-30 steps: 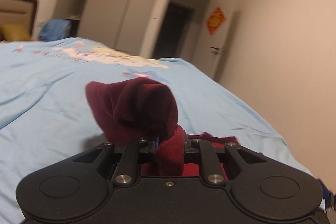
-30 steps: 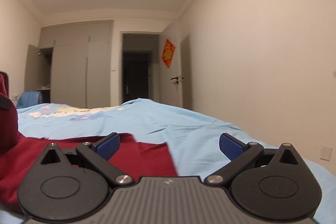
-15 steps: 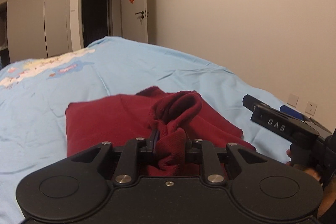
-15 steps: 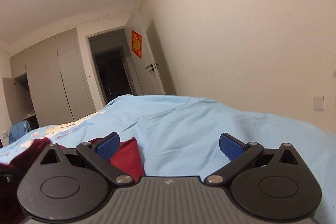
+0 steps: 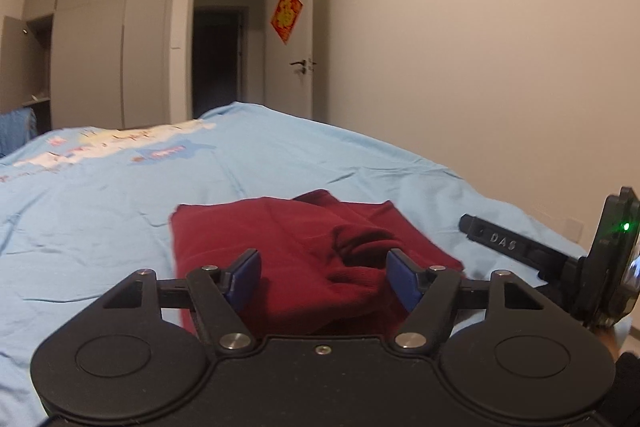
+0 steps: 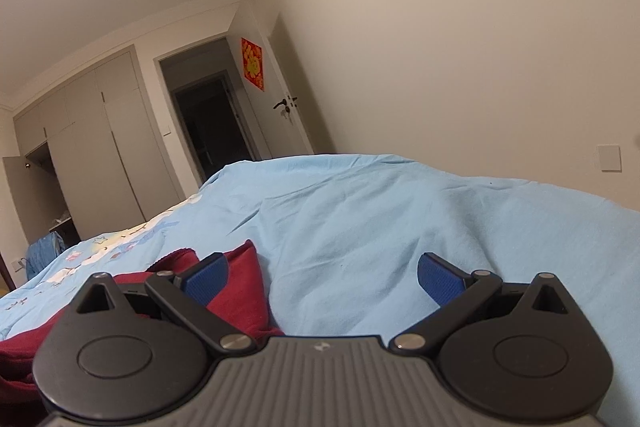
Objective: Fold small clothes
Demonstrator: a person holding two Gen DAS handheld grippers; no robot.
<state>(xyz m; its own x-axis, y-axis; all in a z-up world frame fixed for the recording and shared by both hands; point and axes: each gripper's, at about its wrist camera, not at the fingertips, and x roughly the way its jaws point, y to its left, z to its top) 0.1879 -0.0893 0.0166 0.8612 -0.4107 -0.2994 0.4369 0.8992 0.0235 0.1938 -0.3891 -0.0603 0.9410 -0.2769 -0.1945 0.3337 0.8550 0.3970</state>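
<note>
The dark red garment (image 5: 304,251) lies folded on the light blue bed (image 5: 100,211). The left gripper (image 5: 323,277) has its fingers spread wide with a raised fold of the cloth between the blue pads, none gripped. The right gripper (image 6: 323,277), also spread wide, sits at the garment's right edge, its left pad (image 6: 208,277) over the cloth's corner.

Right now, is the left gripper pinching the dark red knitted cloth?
No, the left gripper is open, its blue pads apart above the dark red knitted cloth on the light blue bedsheet.
</note>
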